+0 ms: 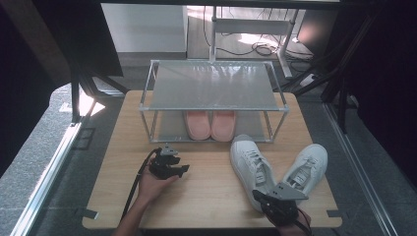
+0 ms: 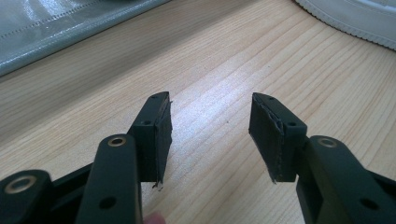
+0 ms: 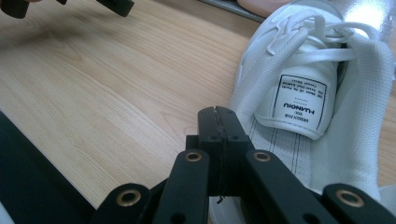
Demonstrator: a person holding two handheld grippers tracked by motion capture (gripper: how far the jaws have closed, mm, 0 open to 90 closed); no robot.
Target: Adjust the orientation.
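White sneaker (image 1: 252,167), the left one of the pair, is lying on the wooden surface (image 1: 206,191) just in front of the shoe rack (image 1: 211,86), toe pointing at the rack, heel toward the person. Second sneaker (image 1: 307,166) is sitting just beside it on the right, angled outward, heels close together.

Right gripper (image 1: 257,195) is sitting at the heel of the left sneaker, jaws fully closed, nothing between them. High view is not resolving whether it is touching the shoe. Right gripper view (image 3: 218,112) is putting the closed tips right at the heel opening, with the tongue label (image 3: 301,100) and laces (image 3: 317,28) readable; contact is still unclear there.

Left gripper (image 1: 184,168) is resting well apart from both sneakers, over bare wood, held in the left hand (image 1: 152,186). Left gripper view (image 2: 210,105) is showing the jaws standing wide apart with nothing between them, plus a sneaker sole edge (image 2: 355,18) at top right.

High view alone is giving the pink slippers (image 1: 210,124) on the rack's lower shelf, top shelf bare.
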